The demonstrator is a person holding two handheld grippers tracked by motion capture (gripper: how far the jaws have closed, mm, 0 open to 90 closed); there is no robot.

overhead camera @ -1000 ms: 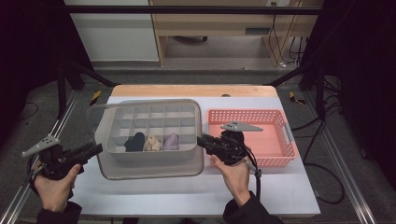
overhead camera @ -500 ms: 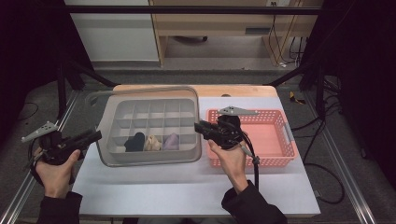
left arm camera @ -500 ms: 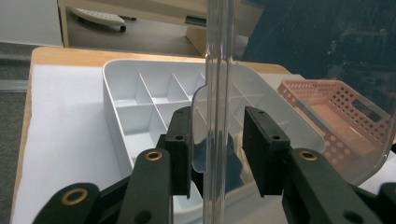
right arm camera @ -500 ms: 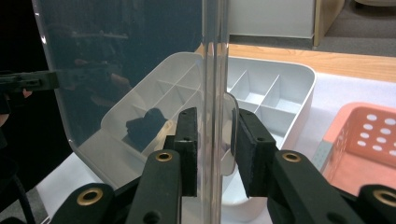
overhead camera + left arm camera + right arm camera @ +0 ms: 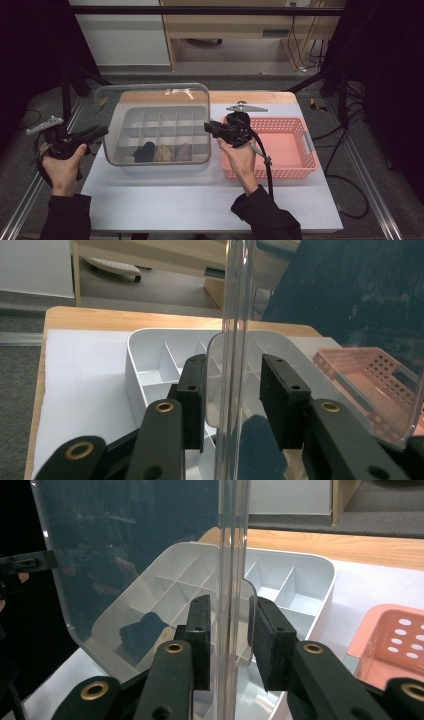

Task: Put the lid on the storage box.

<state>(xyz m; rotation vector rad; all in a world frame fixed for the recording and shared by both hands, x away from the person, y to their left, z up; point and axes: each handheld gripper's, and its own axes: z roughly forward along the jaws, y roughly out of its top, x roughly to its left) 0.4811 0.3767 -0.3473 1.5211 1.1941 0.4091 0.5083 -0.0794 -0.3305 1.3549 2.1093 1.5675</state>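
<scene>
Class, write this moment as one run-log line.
left gripper: holds clear lid | right gripper: holds lid | lid: above divided box | basket: right

Overhead forward-down; gripper cameras close, sharing divided box (image 5: 160,131).

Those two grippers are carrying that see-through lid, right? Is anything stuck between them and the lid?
Nothing visible. The clear lid hangs above the white divided box. The left gripper and the right gripper each straddle one edge of it, with only the lid's rim between their black jaws.
</scene>
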